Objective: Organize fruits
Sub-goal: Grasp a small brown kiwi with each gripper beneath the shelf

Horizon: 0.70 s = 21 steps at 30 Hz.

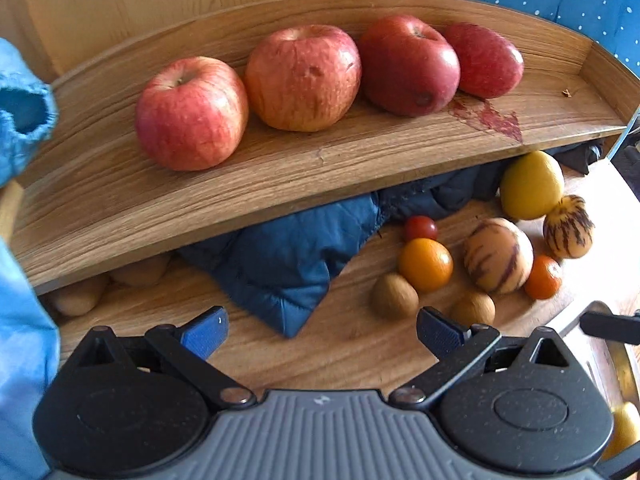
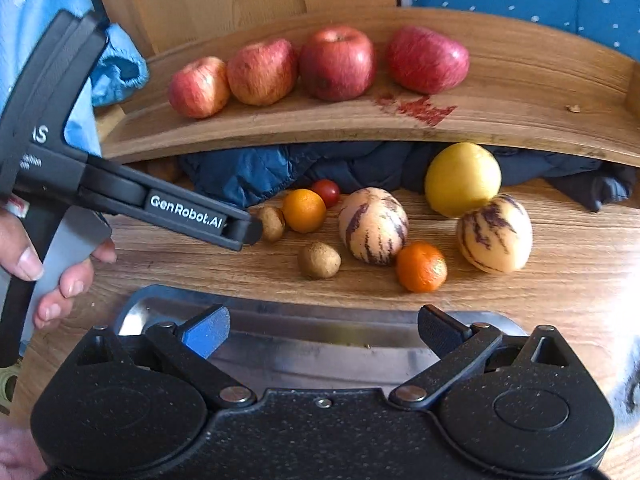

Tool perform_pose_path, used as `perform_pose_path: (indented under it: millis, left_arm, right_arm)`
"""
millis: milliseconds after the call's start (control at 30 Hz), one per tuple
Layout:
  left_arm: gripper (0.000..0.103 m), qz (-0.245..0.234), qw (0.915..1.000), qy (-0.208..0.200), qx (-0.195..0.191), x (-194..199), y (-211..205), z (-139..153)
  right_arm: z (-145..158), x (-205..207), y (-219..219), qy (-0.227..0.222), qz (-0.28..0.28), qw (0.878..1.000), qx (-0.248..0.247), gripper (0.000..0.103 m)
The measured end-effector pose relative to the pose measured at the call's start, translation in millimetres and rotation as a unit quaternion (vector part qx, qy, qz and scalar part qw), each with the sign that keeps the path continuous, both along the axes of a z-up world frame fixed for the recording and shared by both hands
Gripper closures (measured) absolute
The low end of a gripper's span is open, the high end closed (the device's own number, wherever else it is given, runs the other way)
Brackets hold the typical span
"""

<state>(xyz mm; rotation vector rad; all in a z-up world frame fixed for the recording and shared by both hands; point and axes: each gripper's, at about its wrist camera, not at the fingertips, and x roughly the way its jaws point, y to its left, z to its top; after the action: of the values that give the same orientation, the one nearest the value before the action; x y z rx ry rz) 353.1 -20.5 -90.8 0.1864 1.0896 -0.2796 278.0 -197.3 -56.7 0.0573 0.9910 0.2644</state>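
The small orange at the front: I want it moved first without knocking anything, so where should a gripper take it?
Grip the small orange across its middle, coming from above or the near front. The striped melon touches its back-left side, so place the fingers front-left and back-right, where bare table shows.

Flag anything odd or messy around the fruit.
A red stain marks the wooden shelf beside the darkest apple, like a spill or smear. A blue padded jacket is stuffed under the shelf, among the loose fruit on the table.

Grained wooden shelf [image 1: 280, 184] (stained red), glossy apples [image 1: 192, 114]
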Motion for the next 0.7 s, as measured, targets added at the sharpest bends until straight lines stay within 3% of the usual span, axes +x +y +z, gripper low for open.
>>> perform_pose_path:
  millis: [100, 267, 467, 567, 633, 700]
  left_arm:
    - [0.002, -0.007, 0.9998, 0.006, -0.018, 8, 2, -5]
    - [0.015, -0.026, 0.9981, 0.022, -0.052, 13, 1, -11]
    - [0.025, -0.034, 0.9971, 0.011, -0.067, 14, -1, -13]
    - [0.033, -0.036, 0.9962, 0.01, -0.078, 13, 0, -10]
    - [0.044, -0.041, 0.9951, 0.012, -0.089, 13, 0, -8]
    - [0.044, -0.044, 0.9944, 0.014, -0.095, 13, 0, -6]
  right_arm:
    - [-5, 10, 8, 0.004, 0.004, 1.0, -0.011, 0.009]
    - [-13, 25, 18, 0.013, -0.001, 1.0, -0.028, 0.023]
    - [-17, 32, 23, 0.011, -0.007, 0.999, -0.04, 0.039]
    - [-19, 35, 24, 0.011, -0.012, 0.999, -0.043, 0.042]
    - [-19, 37, 24, 0.012, -0.015, 0.999, -0.041, 0.043]
    - [-20, 38, 24, 0.014, -0.016, 0.999, -0.042, 0.046]
